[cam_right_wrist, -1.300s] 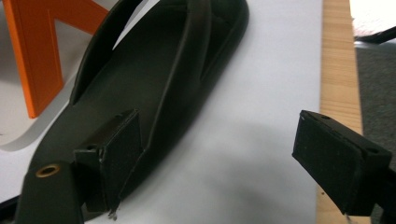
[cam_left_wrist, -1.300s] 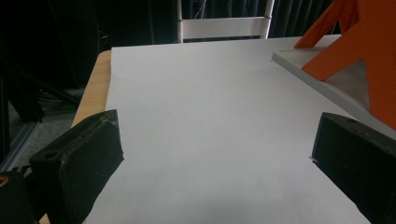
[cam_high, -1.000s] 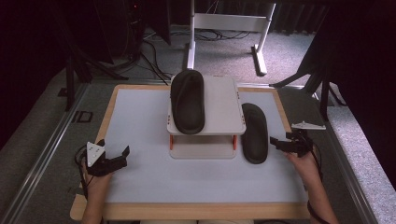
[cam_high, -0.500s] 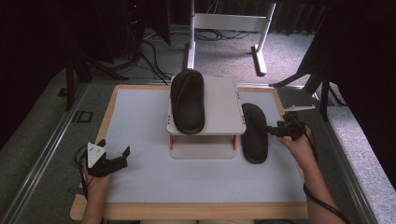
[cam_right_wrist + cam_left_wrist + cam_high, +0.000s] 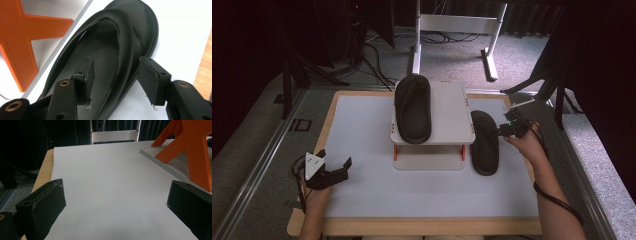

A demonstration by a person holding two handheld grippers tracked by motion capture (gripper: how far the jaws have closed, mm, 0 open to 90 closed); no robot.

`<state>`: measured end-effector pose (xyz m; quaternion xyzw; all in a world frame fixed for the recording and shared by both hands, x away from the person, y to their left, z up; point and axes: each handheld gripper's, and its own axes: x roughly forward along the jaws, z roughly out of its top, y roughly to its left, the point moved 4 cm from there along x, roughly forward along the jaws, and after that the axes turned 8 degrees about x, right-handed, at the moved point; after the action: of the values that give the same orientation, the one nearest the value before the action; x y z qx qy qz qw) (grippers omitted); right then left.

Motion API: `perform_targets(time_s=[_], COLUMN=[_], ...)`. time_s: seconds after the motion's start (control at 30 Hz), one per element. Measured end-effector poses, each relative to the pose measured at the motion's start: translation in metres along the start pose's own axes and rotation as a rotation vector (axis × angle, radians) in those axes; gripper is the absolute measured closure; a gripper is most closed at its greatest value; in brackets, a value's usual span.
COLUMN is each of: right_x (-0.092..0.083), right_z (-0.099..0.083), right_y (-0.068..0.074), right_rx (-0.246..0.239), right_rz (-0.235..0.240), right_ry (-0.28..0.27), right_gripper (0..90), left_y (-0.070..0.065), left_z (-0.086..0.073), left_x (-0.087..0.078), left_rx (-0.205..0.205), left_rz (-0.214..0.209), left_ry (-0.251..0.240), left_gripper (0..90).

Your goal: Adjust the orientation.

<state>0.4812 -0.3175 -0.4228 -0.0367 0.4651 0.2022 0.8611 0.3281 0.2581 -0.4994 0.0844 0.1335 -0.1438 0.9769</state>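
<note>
Right of the white two-tier rack with orange legs (image 5: 447, 125), the black rubber flip-flop (image 5: 484, 142) lies on the table. Right tool (image 5: 115, 77), jaws just closing, straddles its strap ungripped; a shallow bite could slip. Left tool (image 5: 332, 172) idles, released.

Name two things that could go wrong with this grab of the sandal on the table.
The right gripper straddles the sandal strap and outer edge; its jaws have just been closing, and a hold that far off-centre may let it swing or slip. The sandal lies against the white rack, so lifting could nudge it and the second sandal.
</note>
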Motion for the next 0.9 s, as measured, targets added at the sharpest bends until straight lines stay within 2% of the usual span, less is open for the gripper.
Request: perform_targets(time_s=[0.03, 0.17, 0.27, 0.33, 0.4, 0.47, 0.63, 0.77, 0.9], right_x=[0.003, 0.016, 0.017, 0.023, 0.026, 0.028, 0.032, 0.034, 0.036], right_z=[0.001, 0.007, 0.008, 0.013, 0.015, 0.017, 0.017, 0.015, 0.013], right_y=[0.000, -0.006, -0.006, -0.009, -0.009, -0.007, -0.002, -0.002, -0.003], right_rx=[0.008, 0.043, 0.047, 0.076, 0.083, 0.099, 0.118, 0.208, 0.216], right_rz=[0.008, -0.017, -0.022, -0.043, -0.061, -0.049, -0.092, -0.110, -0.128], right_ry=[0.019, 0.091, 0.101, 0.141, 0.157, 0.174, 0.216, 0.252, 0.255], right_gripper=[46.6, 45.4, 45.4, 43.7, 43.6, 49.2, 63.6, 68.0, 72.4], left_y=[0.000, -0.001, -0.001, -0.001, -0.001, -0.001, -0.001, -0.001, -0.001], left_z=[0.000, 0.000, 0.000, 0.000, 0.000, 0.000, 0.000, 0.000, 0.000], left_x=[0.000, 0.000, 0.001, 0.001, 0.001, 0.001, 0.001, 0.002, 0.002], left_rx=[0.002, 0.008, 0.009, 0.010, 0.012, 0.010, 0.012, 0.015, 0.016], left_rz=[-0.003, -0.013, -0.015, -0.015, -0.017, -0.016, -0.014, -0.012, -0.013], left_ry=[0.000, 0.003, 0.006, 0.008, 0.008, 0.011, 0.013, 0.017, 0.023], left_gripper=[1.3, 1.4, 1.4, 1.4, 1.4, 1.4, 1.4, 1.4, 1.4])
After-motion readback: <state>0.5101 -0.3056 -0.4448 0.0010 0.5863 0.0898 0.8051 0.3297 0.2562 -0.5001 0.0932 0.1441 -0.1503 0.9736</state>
